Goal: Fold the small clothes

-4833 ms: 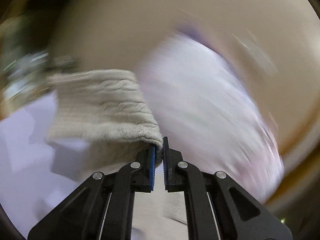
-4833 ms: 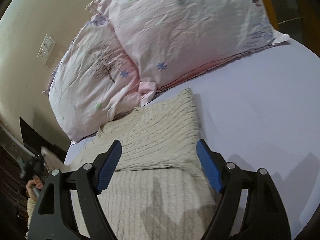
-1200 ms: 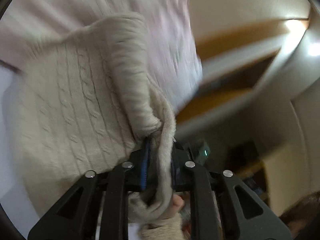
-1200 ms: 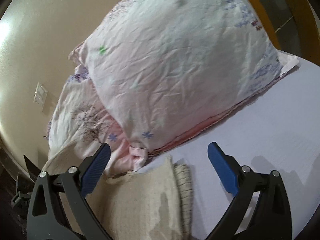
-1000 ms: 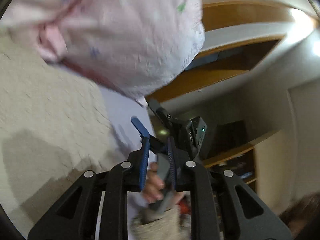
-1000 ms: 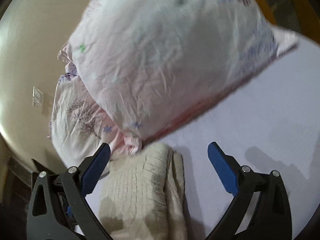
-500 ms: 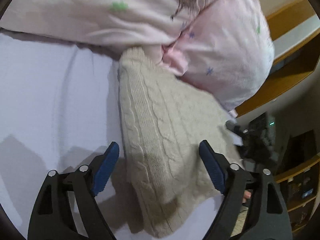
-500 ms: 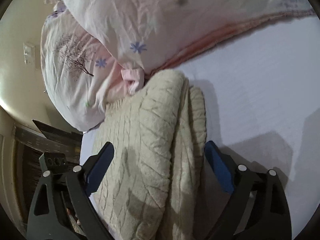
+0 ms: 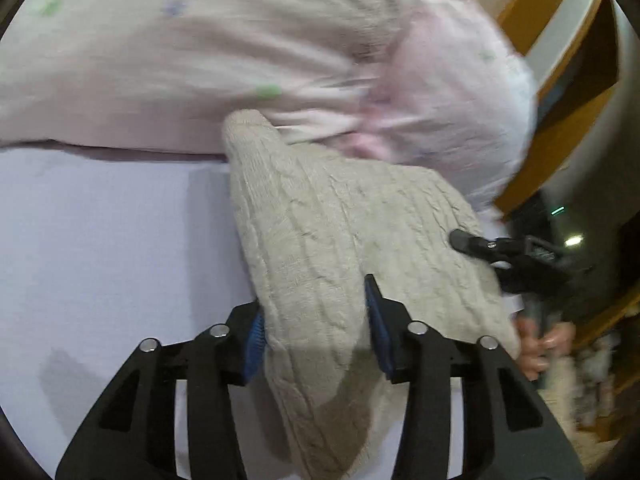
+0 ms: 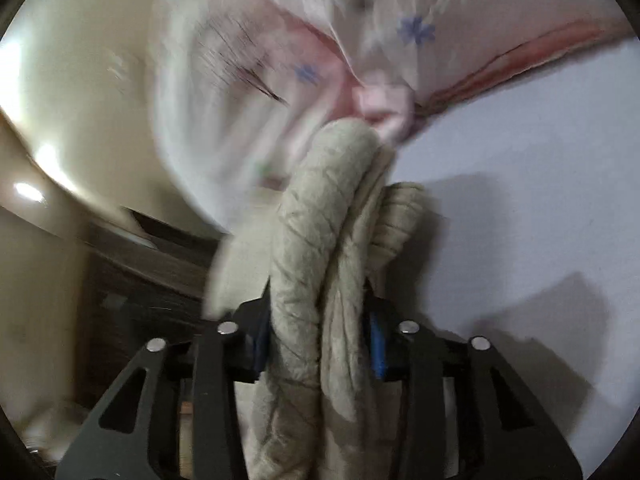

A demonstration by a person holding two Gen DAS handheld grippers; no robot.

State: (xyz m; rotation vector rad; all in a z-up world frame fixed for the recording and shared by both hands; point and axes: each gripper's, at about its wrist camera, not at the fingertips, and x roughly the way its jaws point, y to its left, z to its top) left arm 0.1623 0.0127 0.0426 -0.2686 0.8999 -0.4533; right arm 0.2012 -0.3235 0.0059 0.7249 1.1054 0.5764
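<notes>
A folded beige cable-knit sweater (image 9: 344, 240) lies on the lilac bed sheet (image 9: 100, 240), its far end against the pillows. My left gripper (image 9: 316, 328) is closed on the sweater's near edge, thick folded knit filling the space between its blue pads. My right gripper (image 10: 318, 340) is closed on the opposite edge (image 10: 320, 272), with several stacked knit layers between its pads. The right gripper and the hand holding it also show in the left wrist view (image 9: 516, 256) at the sweater's right side.
Pink floral pillows (image 9: 248, 52) lie just beyond the sweater, also in the right wrist view (image 10: 304, 60). A wooden headboard or shelf (image 9: 560, 92) stands at the right. A beige wall (image 10: 72, 92) and dark furniture (image 10: 132, 280) lie past the bed's left edge.
Half a second ago both grippers were wide open over the folded sweater. Both have since moved in and closed on its opposite edges.
</notes>
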